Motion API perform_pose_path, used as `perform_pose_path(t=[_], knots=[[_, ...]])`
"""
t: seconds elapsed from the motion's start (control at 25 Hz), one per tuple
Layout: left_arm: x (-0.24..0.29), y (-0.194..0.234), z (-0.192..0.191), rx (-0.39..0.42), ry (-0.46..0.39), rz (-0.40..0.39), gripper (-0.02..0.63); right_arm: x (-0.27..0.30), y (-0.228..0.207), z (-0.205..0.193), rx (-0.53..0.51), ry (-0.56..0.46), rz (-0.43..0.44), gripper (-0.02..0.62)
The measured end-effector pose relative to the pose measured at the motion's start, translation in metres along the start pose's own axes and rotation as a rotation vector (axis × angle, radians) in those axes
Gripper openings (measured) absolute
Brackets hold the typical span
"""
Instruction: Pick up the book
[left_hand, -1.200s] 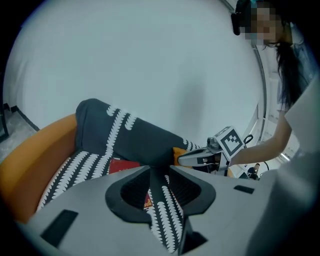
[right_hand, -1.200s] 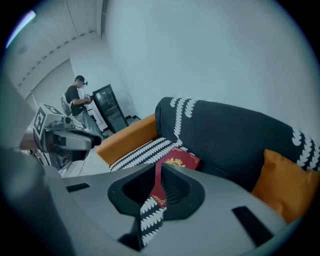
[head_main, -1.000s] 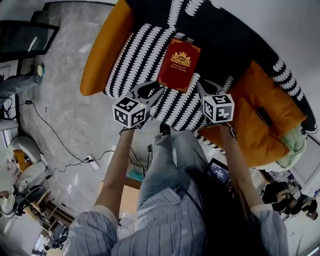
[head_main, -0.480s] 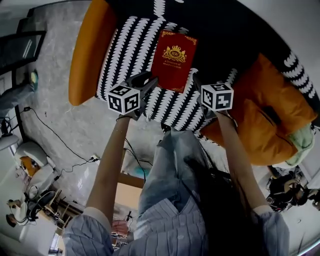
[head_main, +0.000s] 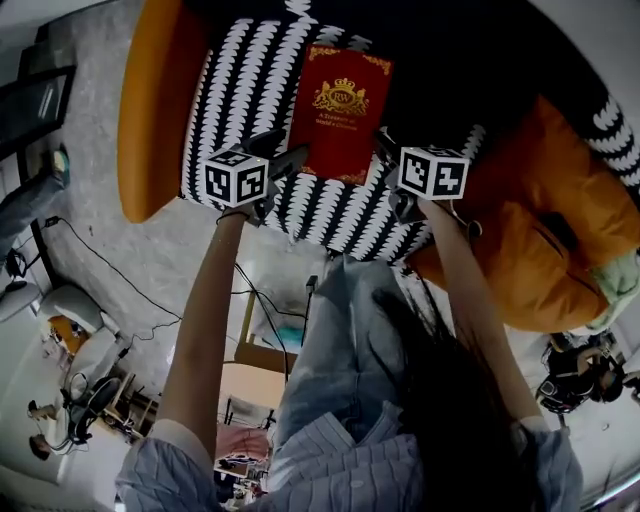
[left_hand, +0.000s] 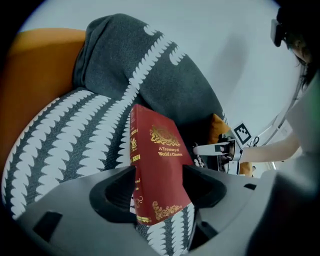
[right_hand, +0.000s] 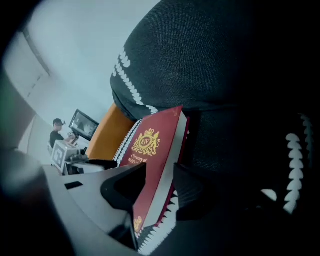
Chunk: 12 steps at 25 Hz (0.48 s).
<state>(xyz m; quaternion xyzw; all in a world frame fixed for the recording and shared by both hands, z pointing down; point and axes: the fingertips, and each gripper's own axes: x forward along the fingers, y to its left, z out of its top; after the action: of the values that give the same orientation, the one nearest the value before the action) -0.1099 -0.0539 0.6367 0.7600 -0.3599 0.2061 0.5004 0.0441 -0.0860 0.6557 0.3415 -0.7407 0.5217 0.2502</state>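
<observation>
A red book (head_main: 340, 110) with a gold crest lies flat on the black-and-white patterned seat (head_main: 245, 90) of an armchair. My left gripper (head_main: 290, 158) is at the book's near left corner and my right gripper (head_main: 386, 148) at its near right corner. In the left gripper view the book's (left_hand: 157, 165) spine corner stands between my left gripper's (left_hand: 159, 192) opening jaws. The right gripper view shows the book's (right_hand: 155, 150) page edge between my right gripper's (right_hand: 157, 195) opening jaws. I see no pad pressing on the cover.
Orange armrests (head_main: 150, 110) flank the seat, and an orange cushion (head_main: 540, 230) with a green cloth (head_main: 615, 285) lies to the right. The dark backrest (left_hand: 150, 65) rises behind the book. Cables (head_main: 110, 270) trail over the grey floor at the left.
Both grippers have come down to the book's near edge, and their jaws, shut before, now stand apart around its two near corners. The book has not moved on the seat.
</observation>
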Motion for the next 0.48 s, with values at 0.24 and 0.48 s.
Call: perform_pose_path(t=[0.24, 0.48], knots=[[0.016, 0.008, -0.004, -0.041, 0.014, -0.056, 0.326, 0.017, -0.001, 0.012, 0.081, -0.009, 0.02, 0.167], [0.026, 0.019, -0.018, -0.093, 0.058, -0.035, 0.334, 0.024, -0.001, -0.001, 0.063, 0.06, 0.009, 0.167]])
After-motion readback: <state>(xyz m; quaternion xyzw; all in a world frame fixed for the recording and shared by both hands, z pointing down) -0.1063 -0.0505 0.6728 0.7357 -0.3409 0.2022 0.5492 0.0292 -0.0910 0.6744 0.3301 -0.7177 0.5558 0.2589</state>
